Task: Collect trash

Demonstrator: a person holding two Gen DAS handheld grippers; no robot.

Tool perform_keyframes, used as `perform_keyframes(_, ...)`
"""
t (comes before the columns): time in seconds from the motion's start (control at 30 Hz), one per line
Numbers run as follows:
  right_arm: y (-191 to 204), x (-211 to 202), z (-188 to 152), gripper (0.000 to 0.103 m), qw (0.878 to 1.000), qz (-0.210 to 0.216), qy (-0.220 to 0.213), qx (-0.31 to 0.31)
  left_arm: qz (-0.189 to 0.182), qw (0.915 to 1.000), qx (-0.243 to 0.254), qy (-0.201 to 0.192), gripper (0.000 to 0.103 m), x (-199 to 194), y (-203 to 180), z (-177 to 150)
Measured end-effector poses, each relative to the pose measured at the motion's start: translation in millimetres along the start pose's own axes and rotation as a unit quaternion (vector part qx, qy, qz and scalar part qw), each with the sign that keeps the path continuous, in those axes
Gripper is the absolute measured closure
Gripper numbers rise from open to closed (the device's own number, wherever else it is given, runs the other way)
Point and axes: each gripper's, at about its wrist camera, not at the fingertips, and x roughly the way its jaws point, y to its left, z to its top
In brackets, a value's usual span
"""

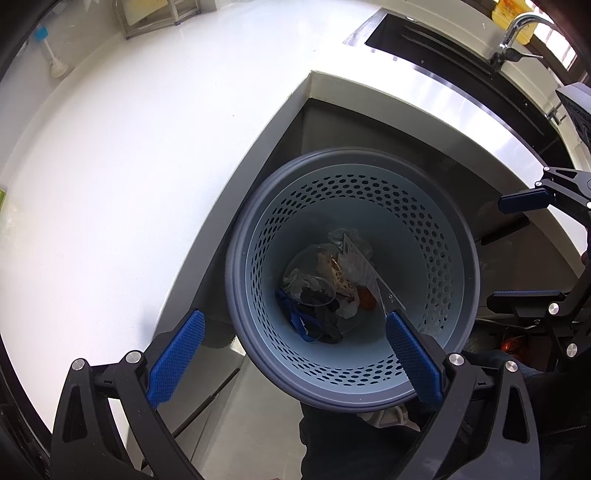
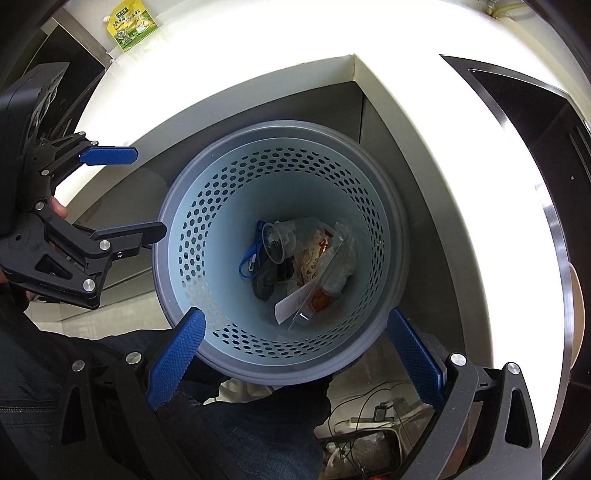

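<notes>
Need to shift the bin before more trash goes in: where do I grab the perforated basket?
Grip the basket's thick solid rim, coming from straight above, one finger inside and one outside. It stands upright and open-topped; the perforated wall below looks thinner. Both grippers are open above it.

White L-shaped table (image 1: 122,155) is wrapping around an inner corner, glaring bright under overhead light. Grey cabinet fronts (image 1: 369,125) are sitting below its edge in the corner recess. A stainless sink (image 1: 443,44) with a dark basin is sitting at the far right, a chrome faucet (image 1: 517,29) arching over it and a yellow bottle (image 1: 513,11) standing behind. A metal rack (image 1: 155,18) is standing at the back wall, a white brush with blue tip (image 1: 51,55) beside it. A green-yellow pouch (image 2: 133,24) is lying on the table in the right wrist view. Cables and a power strip (image 2: 373,413) are lying on the pale floor.
</notes>
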Motion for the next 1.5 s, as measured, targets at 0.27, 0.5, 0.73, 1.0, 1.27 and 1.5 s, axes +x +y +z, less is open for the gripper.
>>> perform_keyframes(0.27,-0.3,0.6,-0.7,0.009,1.000,-0.001,0.000,0.001,0.000,0.9999,-0.010,-0.005,0.007,-4.2,4.0,2.5)
perform_keyframes(0.5,-1.5,-0.5,-0.1,0.009,1.000,-0.001,-0.003,0.004,0.013,0.9998,-0.003,-0.011,0.007,-8.8,2.7,8.0)
perform_keyframes(0.73,-3.4,-0.7,1.6,0.009,1.000,0.000,-0.003,0.003,0.020,0.9997,0.005,-0.017,0.007,-13.7,1.9,11.8)
perform_keyframes(1.0,-3.4,-1.4,2.9,0.009,1.000,-0.002,-0.004,0.001,0.016,0.9996,0.005,-0.025,0.007,-19.6,2.6,13.1)
perform_keyframes(1.27,-2.1,-1.4,2.4,0.009,1.000,-0.005,-0.003,0.002,0.021,0.9990,0.006,-0.040,0.007,-26.5,1.5,12.0)
perform_keyframes(1.5,-2.8,-2.4,1.1,0.009,1.000,-0.005,-0.005,0.003,0.010,0.9990,0.008,-0.043,0.007,-28.3,3.3,12.7)
